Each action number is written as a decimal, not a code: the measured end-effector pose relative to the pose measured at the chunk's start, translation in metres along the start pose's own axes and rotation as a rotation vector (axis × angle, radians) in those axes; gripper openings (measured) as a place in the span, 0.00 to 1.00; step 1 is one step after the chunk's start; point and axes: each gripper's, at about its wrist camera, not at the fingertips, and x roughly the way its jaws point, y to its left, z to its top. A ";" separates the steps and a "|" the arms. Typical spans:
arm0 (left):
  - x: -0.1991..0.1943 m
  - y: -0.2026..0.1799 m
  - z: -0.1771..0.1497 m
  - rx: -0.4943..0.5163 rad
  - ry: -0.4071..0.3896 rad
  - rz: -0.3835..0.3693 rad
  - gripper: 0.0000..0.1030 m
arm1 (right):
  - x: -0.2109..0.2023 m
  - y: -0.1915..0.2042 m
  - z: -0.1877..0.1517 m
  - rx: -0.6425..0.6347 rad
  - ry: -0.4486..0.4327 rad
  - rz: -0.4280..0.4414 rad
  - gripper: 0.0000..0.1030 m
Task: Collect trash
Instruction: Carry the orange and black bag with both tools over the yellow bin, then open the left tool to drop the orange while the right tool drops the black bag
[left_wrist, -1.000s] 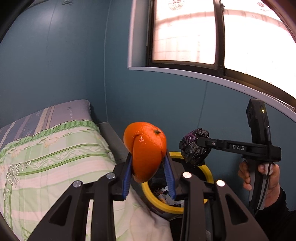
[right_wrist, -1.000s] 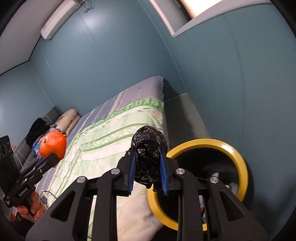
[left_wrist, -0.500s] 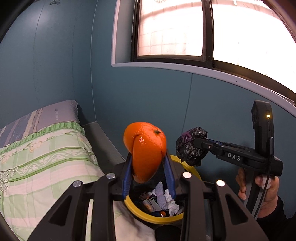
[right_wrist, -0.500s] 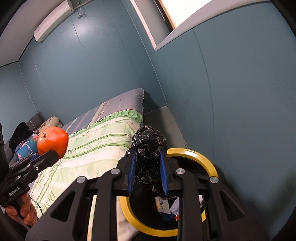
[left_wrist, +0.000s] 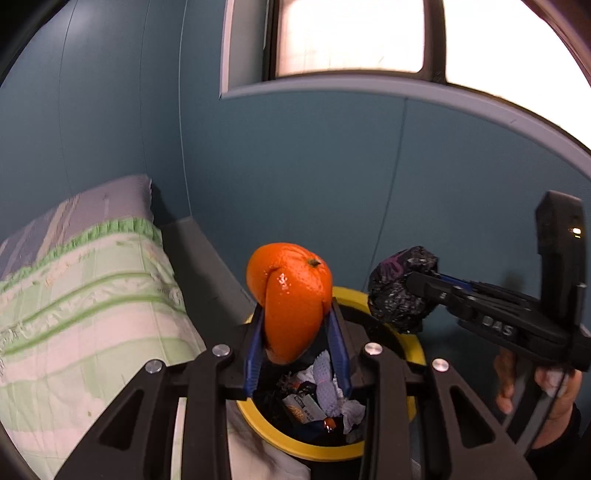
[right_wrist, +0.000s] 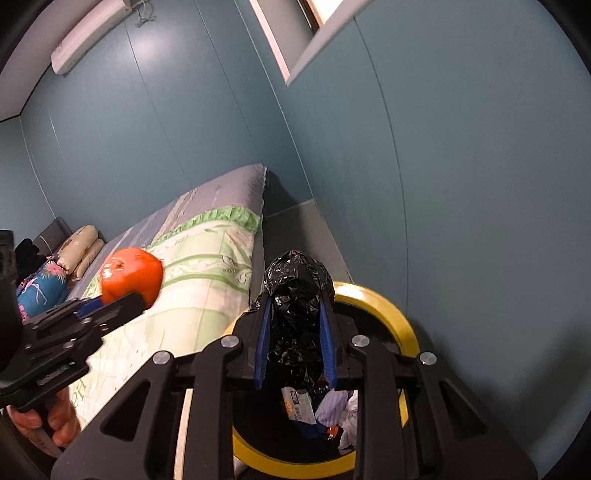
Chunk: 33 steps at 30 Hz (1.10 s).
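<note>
- Landmark: yellow-rimmed bin (left_wrist: 413, 354), packed against the bed's edge, teal wall behind it.
- Bed (left_wrist: 85, 295), left of the bin: green-and-white quilt, grey striped sheet at its far end.
- Left gripper (left_wrist: 297, 354): blue pads clamped on an orange (left_wrist: 291, 295), which is pinched at its lower half. Orange is held above the bin's near-left rim in the left wrist view.
- Bin contents seen below the fingers: crumpled tissue (left_wrist: 332, 387), a printed wrapper (left_wrist: 301, 408); the rest is too cluttered to tell.
- Right gripper (right_wrist: 295, 339): pads closed on a crumpled black plastic bag (right_wrist: 295, 284), narrow gap filled by the bag. Bag is held over the bin's opening in the right wrist view.
- Right of the bin, a hand (left_wrist: 554, 391) is wrapped round the right gripper's handle.
</note>
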 end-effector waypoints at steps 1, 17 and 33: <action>0.009 0.002 -0.002 -0.010 0.017 -0.001 0.29 | 0.007 -0.001 0.001 0.004 0.010 0.002 0.22; 0.103 0.017 -0.041 -0.096 0.213 -0.055 0.30 | 0.069 -0.022 -0.018 0.058 0.141 -0.036 0.23; 0.124 0.027 -0.053 -0.153 0.258 -0.045 0.43 | 0.098 -0.040 -0.020 0.146 0.191 -0.056 0.38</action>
